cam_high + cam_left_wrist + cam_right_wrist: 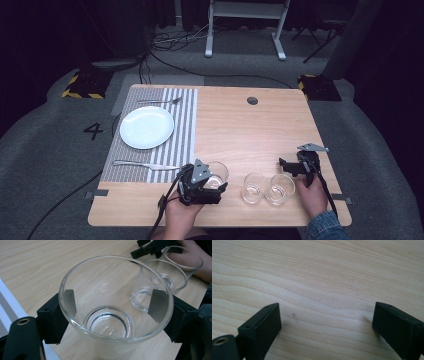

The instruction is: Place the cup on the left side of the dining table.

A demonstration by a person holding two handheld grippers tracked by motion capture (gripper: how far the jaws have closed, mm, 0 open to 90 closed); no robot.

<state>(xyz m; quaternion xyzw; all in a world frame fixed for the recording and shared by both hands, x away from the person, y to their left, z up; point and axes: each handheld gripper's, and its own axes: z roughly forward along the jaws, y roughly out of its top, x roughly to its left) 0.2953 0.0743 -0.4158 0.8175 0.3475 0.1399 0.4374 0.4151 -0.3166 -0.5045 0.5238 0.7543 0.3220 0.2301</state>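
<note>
A clear empty glass (pixel 217 173) (pixel 110 322) sits between the jaws of my left gripper (pixel 214 181) (pixel 113 305), near the table's front edge. The grey pads (pixel 69 301) press on its wall from both sides, so the gripper is shut on it. In the left gripper view the glass appears a little above the wood. Two more empty glasses (pixel 253 188) (pixel 280 188) stand side by side to its right. My right gripper (pixel 286 165) (pixel 325 315) hovers just beyond them over bare wood, open, with nothing between its jaws.
A striped placemat (pixel 185 125) covers the table's left part, with a white plate (pixel 146 127), a fork (pixel 160 101) behind it and a knife (pixel 145 164) in front. A round cable hole (pixel 252 100) lies at the back of the wooden table (pixel 250 135).
</note>
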